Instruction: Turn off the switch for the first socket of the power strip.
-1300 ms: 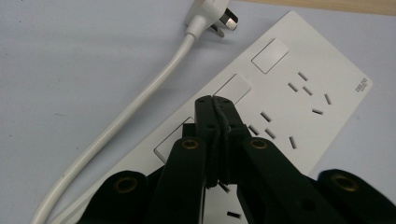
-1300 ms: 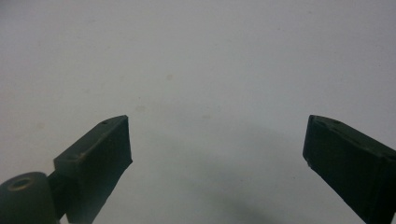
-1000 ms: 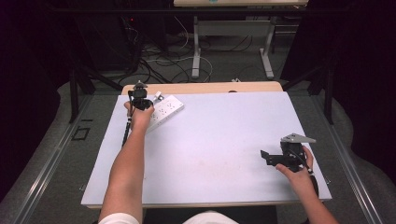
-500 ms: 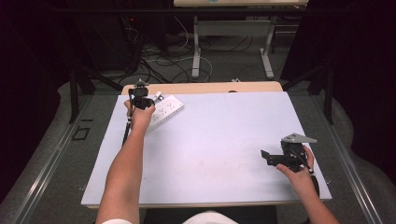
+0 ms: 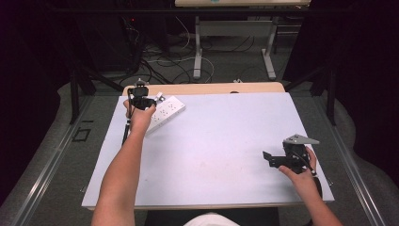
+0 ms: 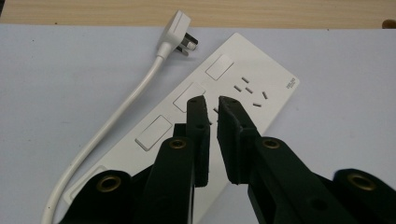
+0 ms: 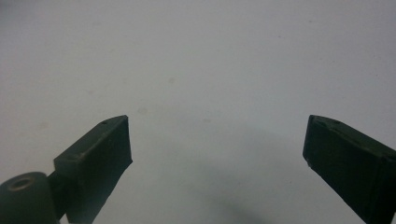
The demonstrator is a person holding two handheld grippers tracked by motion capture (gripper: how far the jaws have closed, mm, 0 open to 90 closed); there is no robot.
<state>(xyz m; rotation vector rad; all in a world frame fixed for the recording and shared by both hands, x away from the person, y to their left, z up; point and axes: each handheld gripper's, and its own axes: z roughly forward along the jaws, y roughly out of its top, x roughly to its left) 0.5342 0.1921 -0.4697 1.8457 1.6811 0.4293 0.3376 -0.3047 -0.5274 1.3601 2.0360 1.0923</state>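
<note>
Power strip [image 6: 196, 107], small unreadable corner logo

power strip [image 6: 196, 112]: 1 | plug [image 6: 180, 32]: 1 | cord [image 6: 116, 116]: 1 | grippers: 2 | table [image 5: 226, 141]: 1

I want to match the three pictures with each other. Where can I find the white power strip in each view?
High view: the power strip lies at the table's far left, beside the left gripper.
Left gripper view: it runs diagonally through the middle, under the jaws.
Right gripper view: not in it.
Shared landmark: the white plug near the strip's far end, seen in the high view too.
</note>
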